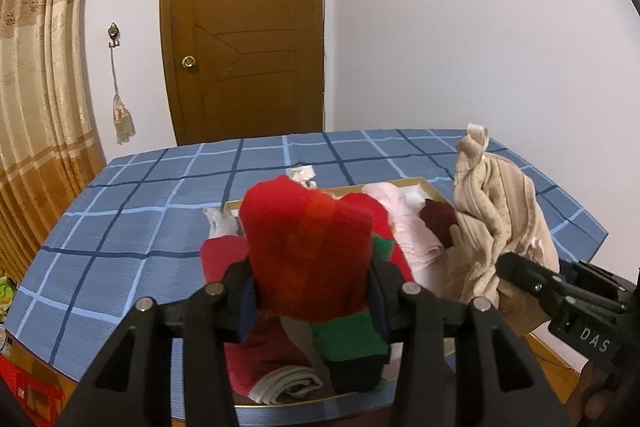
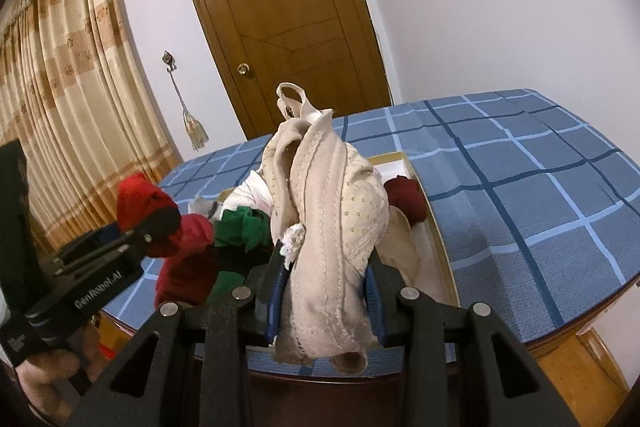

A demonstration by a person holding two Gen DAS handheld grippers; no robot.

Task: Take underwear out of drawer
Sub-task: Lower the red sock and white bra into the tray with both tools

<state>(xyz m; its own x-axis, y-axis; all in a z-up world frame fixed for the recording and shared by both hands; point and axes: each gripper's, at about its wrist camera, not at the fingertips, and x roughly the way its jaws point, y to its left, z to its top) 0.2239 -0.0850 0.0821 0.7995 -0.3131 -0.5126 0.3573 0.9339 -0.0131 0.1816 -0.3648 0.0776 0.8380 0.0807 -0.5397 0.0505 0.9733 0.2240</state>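
Claws each pinch one garment above the shallow gold-rimmed drawer [image 1: 416,182]: left claw [image 1: 310,291] red knit underwear [image 1: 308,251], right claw [image 2: 324,291] beige dotted bra [image 2: 336,211], lifted clear for removal.

Colours and patterns of garments and room surfaces.
Red garment [image 1: 304,247]; beige bra [image 2: 332,211] with small dots; green cloth [image 2: 244,227]; maroon cloth [image 2: 406,201]; blue bedcover [image 1: 132,211] checked in light and dark lines; brown door [image 1: 244,23]; tan-banded curtain [image 2: 68,95].
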